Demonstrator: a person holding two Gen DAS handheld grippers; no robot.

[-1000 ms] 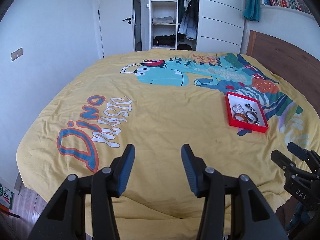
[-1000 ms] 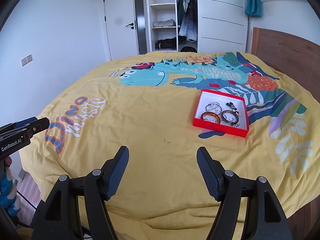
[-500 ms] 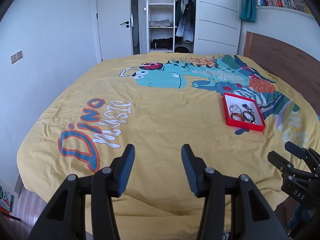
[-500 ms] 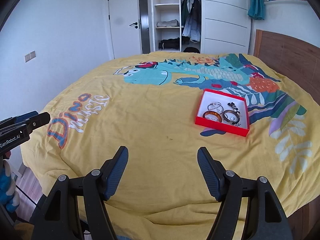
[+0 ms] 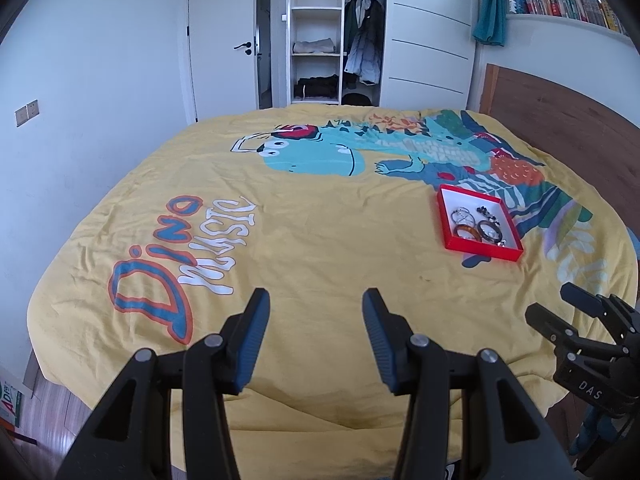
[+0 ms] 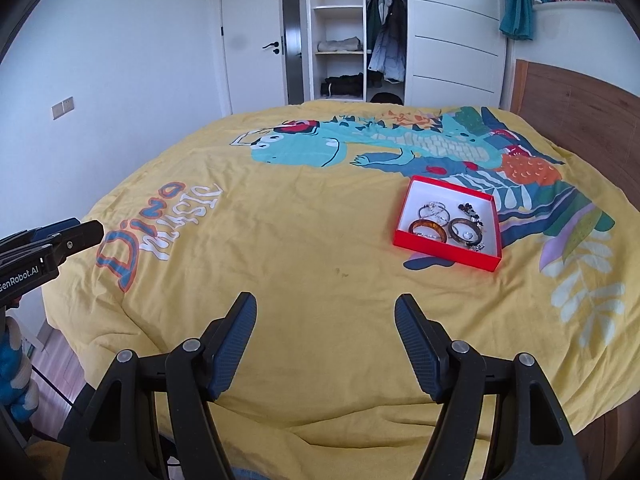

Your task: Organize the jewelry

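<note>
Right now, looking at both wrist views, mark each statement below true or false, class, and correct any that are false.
1. The red tray lies on the yellow bedspread. True.
2. The right gripper is shut on a bangle. False: its jaws are open with nothing between them.
3. The amber bangle lies inside the tray. True.
4. The left gripper holds the tray's edge. False: it is open, empty and well short of the tray.
5. The wardrobe is closed. False: one section stands open, showing shelves and hanging clothes.
</note>
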